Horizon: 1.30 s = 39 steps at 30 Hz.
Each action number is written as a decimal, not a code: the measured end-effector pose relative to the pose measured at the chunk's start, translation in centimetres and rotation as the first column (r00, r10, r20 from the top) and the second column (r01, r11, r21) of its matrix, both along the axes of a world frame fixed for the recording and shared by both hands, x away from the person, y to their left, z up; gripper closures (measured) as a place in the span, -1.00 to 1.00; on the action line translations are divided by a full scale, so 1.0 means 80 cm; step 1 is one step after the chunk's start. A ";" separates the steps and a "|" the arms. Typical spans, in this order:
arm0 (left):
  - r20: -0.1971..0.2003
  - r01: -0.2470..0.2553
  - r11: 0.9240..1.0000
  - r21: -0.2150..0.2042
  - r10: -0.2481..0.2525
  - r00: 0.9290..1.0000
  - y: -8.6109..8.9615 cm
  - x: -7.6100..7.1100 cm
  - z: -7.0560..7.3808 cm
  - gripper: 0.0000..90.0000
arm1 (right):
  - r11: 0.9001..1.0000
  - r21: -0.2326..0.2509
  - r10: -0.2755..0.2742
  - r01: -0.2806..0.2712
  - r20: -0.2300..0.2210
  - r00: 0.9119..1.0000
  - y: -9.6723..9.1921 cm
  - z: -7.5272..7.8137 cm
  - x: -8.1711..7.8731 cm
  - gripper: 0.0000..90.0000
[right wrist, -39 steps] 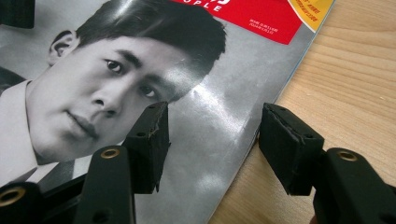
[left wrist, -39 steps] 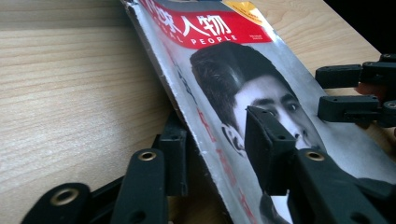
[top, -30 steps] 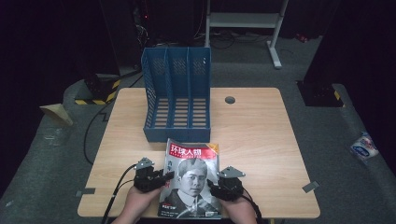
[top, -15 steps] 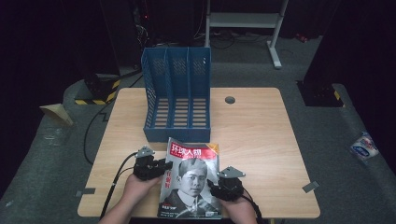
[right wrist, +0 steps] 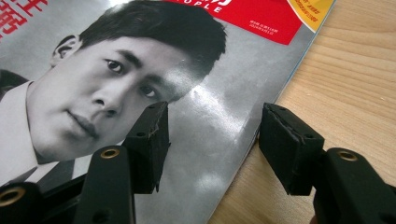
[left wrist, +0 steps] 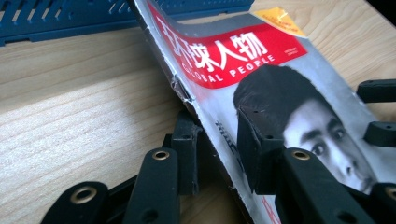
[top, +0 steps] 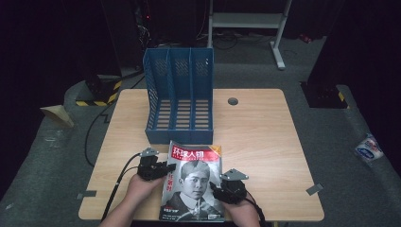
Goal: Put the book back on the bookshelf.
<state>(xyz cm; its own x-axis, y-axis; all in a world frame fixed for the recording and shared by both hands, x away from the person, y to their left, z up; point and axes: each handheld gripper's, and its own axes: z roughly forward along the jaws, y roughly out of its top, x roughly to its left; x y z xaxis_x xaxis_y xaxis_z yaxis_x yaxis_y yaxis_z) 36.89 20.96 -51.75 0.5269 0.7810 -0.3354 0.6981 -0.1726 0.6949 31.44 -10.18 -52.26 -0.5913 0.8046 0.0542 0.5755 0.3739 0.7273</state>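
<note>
High view: glossy magazine with a red title band and a portrait cover is lying at the near edge of the light wooden tabletop, top edge just in front of the blue perforated plastic three-slot file rack standing upright further back; a small grey round grommet is sitting to the rack's right. Left gripper is meeting the magazine's left edge, right gripper is at its right edge nearer the person. Left gripper view: jaws are straddling the spine edge, one below the slightly lifted, bowing cover and one on top; a small gap is showing, so probably closing rather than clamped; spine edge is looking nicked and worn. Right gripper view: jaws are standing wide apart, one over the slick cover, the other over bare wood just beside the page edge, gripping nothing. Handling judgement: thin, light, floppy, slippery coated paper; likely sagging if taken by one corner, so taking the stiffer spine edge mid-length, with support at the opposite edge, looks safest.
</note>
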 end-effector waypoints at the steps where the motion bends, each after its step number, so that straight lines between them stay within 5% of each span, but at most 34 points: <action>1: -0.001 -0.004 1.000 0.003 0.004 1.000 0.000 0.000 -0.001 0.51 | 1.000 0.000 0.001 -0.001 0.002 1.000 0.000 0.000 0.000 -0.05; 22: -0.005 0.006 1.000 -0.026 -0.006 1.000 0.012 -0.030 -0.009 0.61 | 1.000 0.002 0.031 -0.031 0.002 1.000 0.002 0.000 -0.002 -0.03; 31: 0.003 0.004 0.998 -0.060 -0.004 1.000 0.017 -0.031 -0.015 0.61 | 1.000 0.007 0.030 -0.030 -0.006 1.000 0.002 0.000 -0.003 -0.03; 39: -0.031 0.001 0.996 -0.091 -0.004 1.000 0.019 -0.028 -0.014 0.65 | 0.999 0.008 0.031 -0.031 -0.007 1.000 0.002 0.000 -0.003 -0.03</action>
